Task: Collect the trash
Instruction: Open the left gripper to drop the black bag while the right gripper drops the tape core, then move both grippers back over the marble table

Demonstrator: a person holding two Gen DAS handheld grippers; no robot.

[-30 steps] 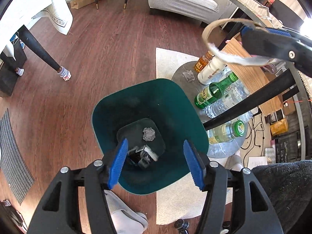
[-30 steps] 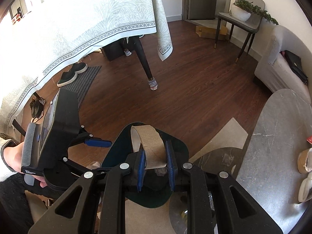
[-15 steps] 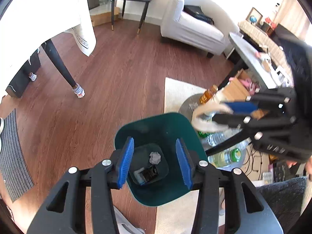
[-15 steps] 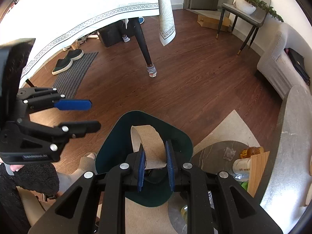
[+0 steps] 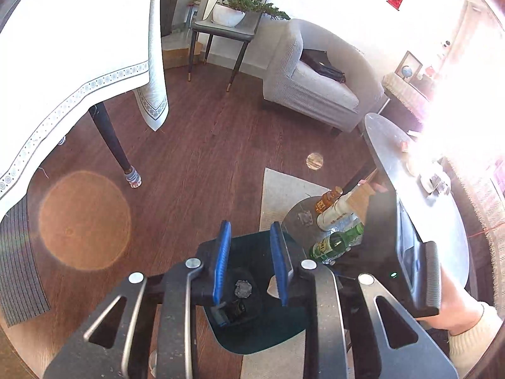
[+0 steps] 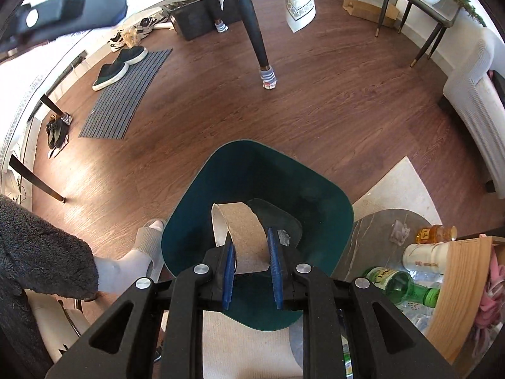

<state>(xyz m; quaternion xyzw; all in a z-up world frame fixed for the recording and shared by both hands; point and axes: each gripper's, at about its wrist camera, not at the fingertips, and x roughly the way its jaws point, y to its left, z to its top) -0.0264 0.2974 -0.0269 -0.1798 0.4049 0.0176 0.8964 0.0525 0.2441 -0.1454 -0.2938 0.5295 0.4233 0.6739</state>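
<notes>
From the left wrist, the left tool (image 5: 251, 263) hangs above the dark green bin (image 5: 268, 331), its jaws just closing on nothing; a grey wad (image 5: 243, 288) lies on the bin's bottom. Bare wood floor (image 5: 205, 164) spreads beyond (bottles (image 5: 334, 244) crowd the low round table (image 5: 296, 221) beside the bin). From the right wrist, the right tool (image 6: 251, 257) clamps a curled cardboard strip (image 6: 243, 235) over the bin's mouth, the rim (image 6: 246, 142) ahead, open floor past it.

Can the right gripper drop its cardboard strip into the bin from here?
Probably yes: the right gripper holds the cardboard strip over the open bin, nothing between.
</notes>
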